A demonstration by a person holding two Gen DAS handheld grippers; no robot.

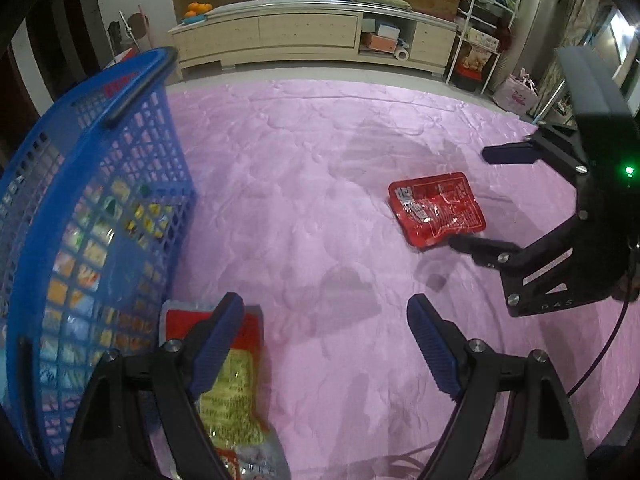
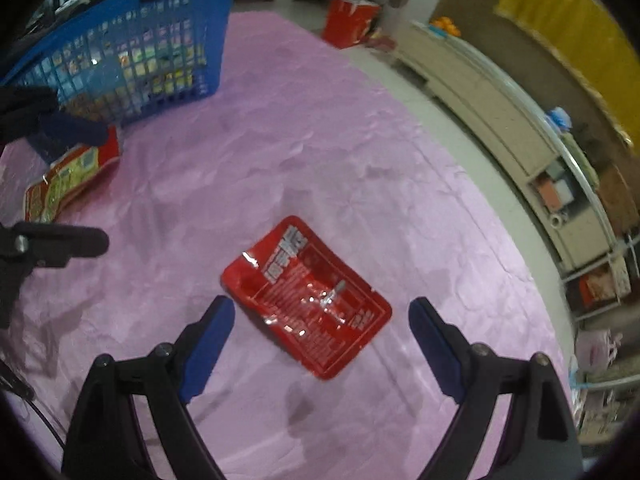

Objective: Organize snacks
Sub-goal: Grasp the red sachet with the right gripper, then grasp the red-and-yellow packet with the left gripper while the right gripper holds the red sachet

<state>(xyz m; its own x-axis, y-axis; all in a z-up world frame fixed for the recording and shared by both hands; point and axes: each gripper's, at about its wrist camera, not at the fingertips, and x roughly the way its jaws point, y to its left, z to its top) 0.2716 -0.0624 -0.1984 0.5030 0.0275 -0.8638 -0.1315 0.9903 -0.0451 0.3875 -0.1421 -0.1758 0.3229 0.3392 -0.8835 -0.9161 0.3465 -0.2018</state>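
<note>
**Two packets, one basket**

My right gripper (image 2: 322, 344) hangs spread and empty over the red packet (image 2: 306, 298), which lies flat on the pink cloth (image 2: 320, 120) between my pads. I should drop straight, straddle its short sides and pinch an edge, since the film looks slick. My left gripper (image 1: 332, 344), also spread and empty, has one pad over the yellow packet (image 1: 232, 392) beside the blue basket (image 1: 100, 184); it needs centring first. Beyond, the basket already holds snacks.
</note>
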